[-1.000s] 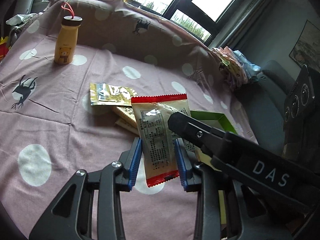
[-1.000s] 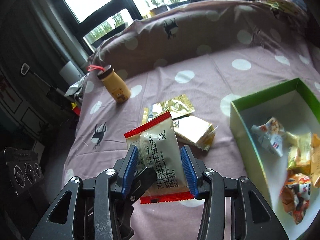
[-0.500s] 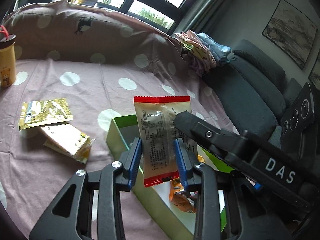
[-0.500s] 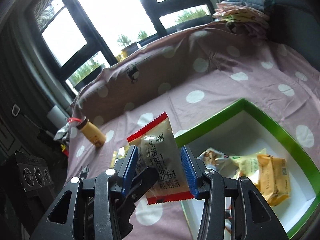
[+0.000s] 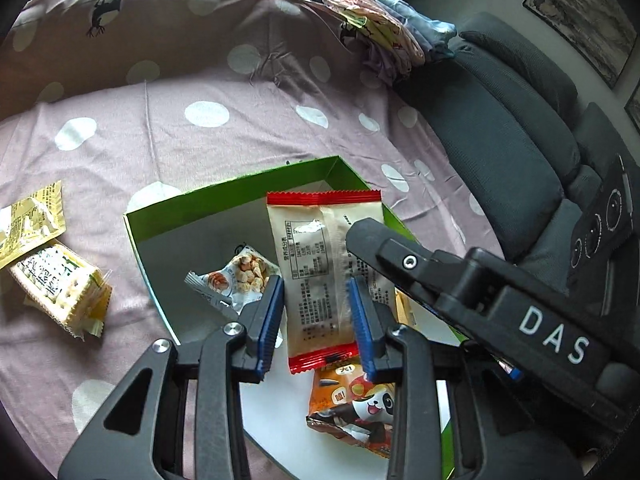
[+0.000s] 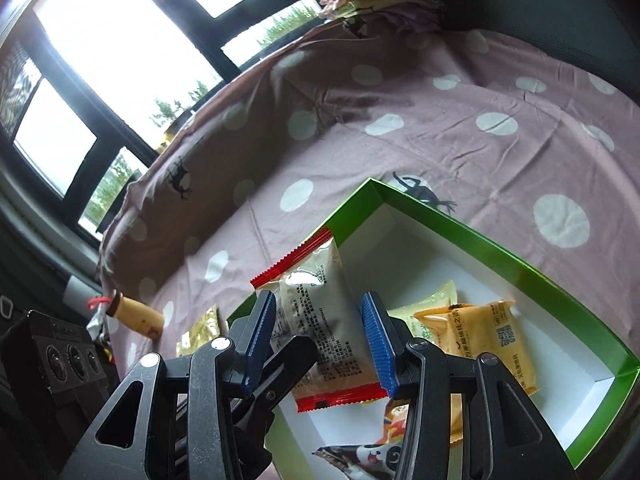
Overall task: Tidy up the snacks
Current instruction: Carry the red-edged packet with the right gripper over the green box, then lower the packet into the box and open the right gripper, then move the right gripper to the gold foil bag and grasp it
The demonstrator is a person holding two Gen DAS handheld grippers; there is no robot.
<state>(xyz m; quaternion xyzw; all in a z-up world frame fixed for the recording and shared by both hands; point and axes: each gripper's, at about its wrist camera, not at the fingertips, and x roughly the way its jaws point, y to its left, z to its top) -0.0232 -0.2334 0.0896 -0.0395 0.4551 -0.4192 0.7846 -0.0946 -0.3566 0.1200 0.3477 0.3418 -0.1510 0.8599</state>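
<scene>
Snack packet [image 5: 320, 268], beige with red crimped ends, print side up, held above green box [image 5: 224, 196] between both tools; left gripper [image 5: 316, 320] and right gripper [image 6: 320, 332] each press blue pads against its long edges, jaws narrowed to packet width. Box, white inside, rests on dotted mauve cloth [image 5: 200, 136] and contains panda packet [image 5: 352, 404], orange packet [image 6: 480, 336], small clear-window packet [image 5: 236, 276]; cracker pack [image 5: 60, 288] and gold sachet [image 5: 28, 220] lie on cloth left of box; bottle [image 6: 136, 316] lies further off.
</scene>
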